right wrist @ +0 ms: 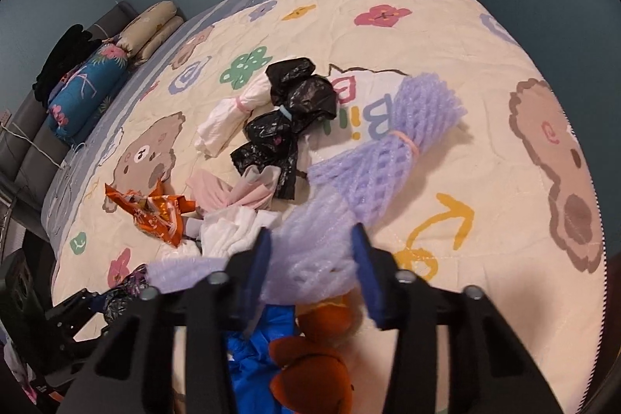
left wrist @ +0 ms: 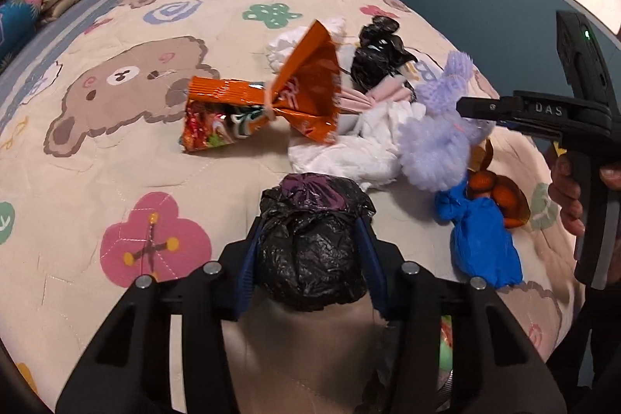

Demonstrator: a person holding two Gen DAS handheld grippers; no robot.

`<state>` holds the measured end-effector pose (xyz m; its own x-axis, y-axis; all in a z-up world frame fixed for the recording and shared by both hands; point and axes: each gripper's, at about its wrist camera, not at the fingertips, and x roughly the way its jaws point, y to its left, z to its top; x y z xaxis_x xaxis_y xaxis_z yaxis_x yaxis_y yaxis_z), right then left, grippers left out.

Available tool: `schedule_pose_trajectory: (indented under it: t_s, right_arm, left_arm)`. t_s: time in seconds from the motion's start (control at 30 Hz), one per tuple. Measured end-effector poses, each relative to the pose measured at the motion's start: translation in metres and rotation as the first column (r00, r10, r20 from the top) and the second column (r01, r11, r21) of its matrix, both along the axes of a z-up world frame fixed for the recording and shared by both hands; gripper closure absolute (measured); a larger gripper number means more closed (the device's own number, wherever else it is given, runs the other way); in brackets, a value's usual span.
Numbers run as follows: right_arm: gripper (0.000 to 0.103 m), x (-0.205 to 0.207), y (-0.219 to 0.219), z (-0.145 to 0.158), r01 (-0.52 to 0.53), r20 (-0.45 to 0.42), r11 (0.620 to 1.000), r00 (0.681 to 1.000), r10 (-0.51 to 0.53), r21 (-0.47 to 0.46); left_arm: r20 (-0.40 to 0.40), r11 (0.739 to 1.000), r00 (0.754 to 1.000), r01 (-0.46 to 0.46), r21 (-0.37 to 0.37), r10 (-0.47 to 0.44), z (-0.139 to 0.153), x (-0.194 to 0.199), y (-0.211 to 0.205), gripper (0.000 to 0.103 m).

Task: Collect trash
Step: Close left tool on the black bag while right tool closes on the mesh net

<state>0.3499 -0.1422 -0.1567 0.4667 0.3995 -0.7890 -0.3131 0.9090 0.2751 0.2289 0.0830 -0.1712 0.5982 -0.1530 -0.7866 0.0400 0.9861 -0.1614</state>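
Downward-tilted, the left gripper [left wrist: 310, 251] pinches a crinkly black plastic bundle [left wrist: 310, 251] between its blue pads on the quilted bed cover [left wrist: 116, 181]. Just to its right, the right gripper [right wrist: 310, 255] clamps a spongy lilac foam net [right wrist: 372, 158], banded mid-length, above glossy blue wrap [right wrist: 252, 348].

A crumpled black plastic bag [left wrist: 310, 251] lies on the cartoon-bear quilted bedspread [left wrist: 116, 181], left of a purple foam net sleeve [left wrist: 438, 142]; an orange foil snack wrapper [left wrist: 271, 99] lies beyond.
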Motion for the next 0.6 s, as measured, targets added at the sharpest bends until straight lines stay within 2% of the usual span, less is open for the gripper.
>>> schedule_pose_trajectory:
  t_s: [0.07,0.13,0.27,0.4,0.5,0.6]
  right_arm:
    - [0.086,-0.004,0.003,0.003,-0.007,0.025,1.000,1.000,0.007,-0.018]
    - [0.087,-0.007,0.005,0.005,-0.019,0.031,1.000,0.999,0.020,-0.014]
    - [0.089,-0.012,0.006,0.008,-0.030,0.046,0.999,0.998,0.030,-0.012]
    - [0.089,-0.020,-0.002,0.019,0.002,0.080,1.000,0.997,-0.002,0.003]
    - [0.089,-0.024,-0.012,0.032,0.024,0.112,1.000,0.993,-0.025,0.014]
    - [0.089,-0.029,-0.023,0.045,0.045,0.139,0.998,0.989,-0.049,0.033]
  left_arm:
    - [0.000,1.000,1.000,0.012,0.008,-0.012,0.000,-0.001,-0.004,0.062]
    - [-0.001,1.000,1.000,0.018,-0.007,-0.018,0.002,-0.002,-0.004,0.064]
    - [-0.017,0.996,1.000,0.011,-0.089,-0.013,0.002,-0.003,0.005,0.069]
    - [-0.016,0.992,1.000,-0.016,-0.129,0.014,0.006,-0.008,0.013,0.072]
    - [0.006,0.989,1.000,-0.022,-0.145,0.023,0.015,-0.017,0.018,0.073]
    - [0.034,0.992,0.999,-0.028,-0.125,0.033,0.024,-0.025,0.021,0.074]
